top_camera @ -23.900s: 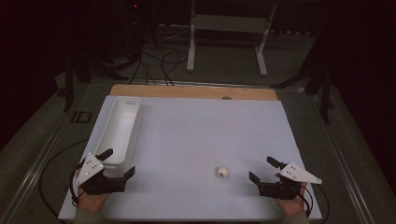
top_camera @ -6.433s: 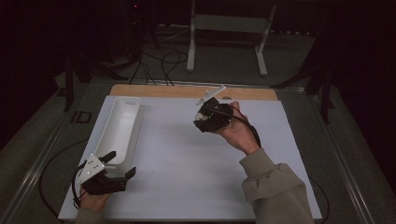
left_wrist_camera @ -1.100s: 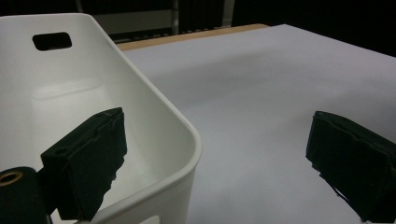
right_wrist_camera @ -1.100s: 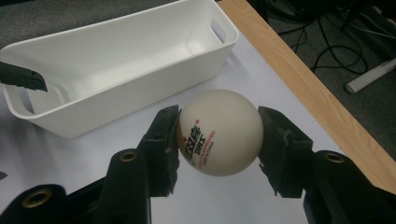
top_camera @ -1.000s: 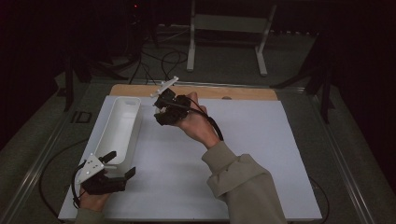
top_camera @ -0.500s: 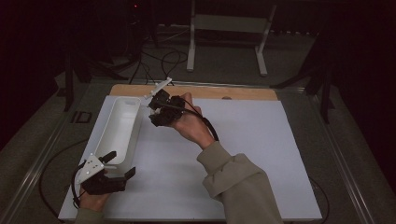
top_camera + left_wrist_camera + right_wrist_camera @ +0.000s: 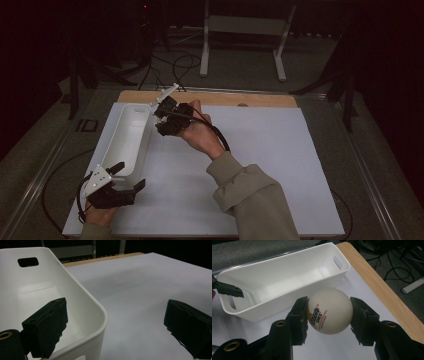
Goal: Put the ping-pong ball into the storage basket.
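Observation:
A white ping-pong ball (image 7: 329,311) with red and black print sits clamped between the pads of my right gripper (image 7: 329,315), which is shut on it. That gripper (image 7: 161,122) hovers at the right rim of the long white bin (image 7: 120,145), near its far end. The bin (image 7: 279,277) lies just beyond the ball and looks empty inside. My left gripper (image 7: 129,176) rests at the bin's near end. It is open (image 7: 117,327): one jaw stands inside the bin (image 7: 100,315), the other outside over the mat, and the pads do not press on the wall.
A white mat (image 7: 260,165) covers the table, with a strip of wooden board (image 7: 225,98) along its far edge. A metal stand and cables lie on the dark floor behind. The person's right sleeve (image 7: 250,200) crosses the mat's middle.
My right gripper has moved a little left and nearer, up to the bin's rim, with the ball still in it. The left gripper has stayed put.

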